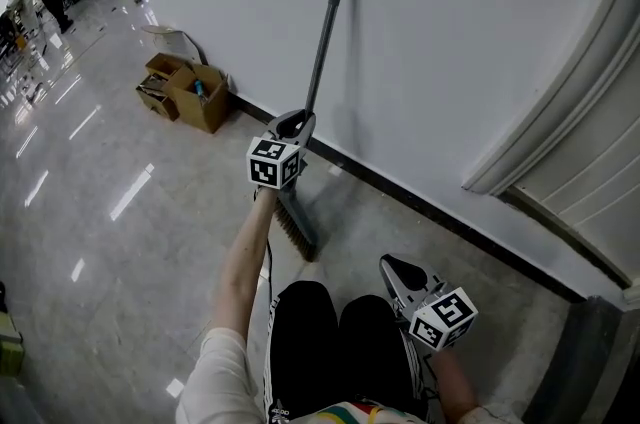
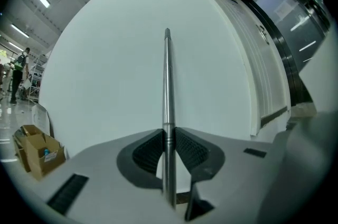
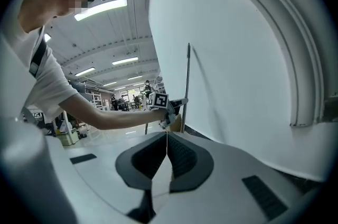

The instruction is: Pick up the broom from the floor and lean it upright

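The broom stands nearly upright, its grey metal handle running up along the white wall and its brush head on the floor by the baseboard. My left gripper is shut on the handle low down, just above the brush. In the left gripper view the handle rises straight between the pads of that gripper. My right gripper hangs back near my right knee, shut with nothing in it. From the right gripper view the broom handle and my outstretched left arm show ahead.
Open cardboard boxes sit on the floor against the wall to the left. A dark baseboard runs along the wall's foot. A ribbed door and its grey frame stand at right. People and shelving are far off at top left.
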Demonstrator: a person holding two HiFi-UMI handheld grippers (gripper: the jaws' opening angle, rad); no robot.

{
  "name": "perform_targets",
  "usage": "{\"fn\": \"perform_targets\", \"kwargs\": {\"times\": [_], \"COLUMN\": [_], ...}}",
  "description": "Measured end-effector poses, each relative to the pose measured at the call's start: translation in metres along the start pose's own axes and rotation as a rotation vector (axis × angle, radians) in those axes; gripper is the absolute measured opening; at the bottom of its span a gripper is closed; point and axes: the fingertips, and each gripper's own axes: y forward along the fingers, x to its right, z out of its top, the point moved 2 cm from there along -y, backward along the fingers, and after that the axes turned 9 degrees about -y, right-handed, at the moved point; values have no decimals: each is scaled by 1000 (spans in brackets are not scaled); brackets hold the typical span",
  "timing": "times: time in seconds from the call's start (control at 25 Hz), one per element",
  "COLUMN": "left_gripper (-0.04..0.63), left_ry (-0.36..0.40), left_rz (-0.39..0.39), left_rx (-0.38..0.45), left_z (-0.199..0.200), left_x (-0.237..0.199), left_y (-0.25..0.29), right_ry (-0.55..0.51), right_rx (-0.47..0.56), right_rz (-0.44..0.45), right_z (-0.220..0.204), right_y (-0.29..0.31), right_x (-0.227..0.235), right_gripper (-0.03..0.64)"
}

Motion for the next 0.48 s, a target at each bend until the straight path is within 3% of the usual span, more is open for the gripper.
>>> {"fn": "perform_targets", "kwargs": {"times": [0.32,0.44,0.48], "left_gripper": [118,125,154], "left_ry": [11,-19,-25], "left_rz": [36,26,23], "left_rx": [4,69,102], "left_z": [-3,7,14], "left_x": [5,8,9], "left_y": [13,10,9], "right_ry": [48,72,83], "right_rx": [46,49,55], "right_rz": [-20,-13,-7], "right_z": [12,10,10], "right_y": [-7,-8,-8], "right_x": [4,9,10], "right_gripper": [14,14,14]}}
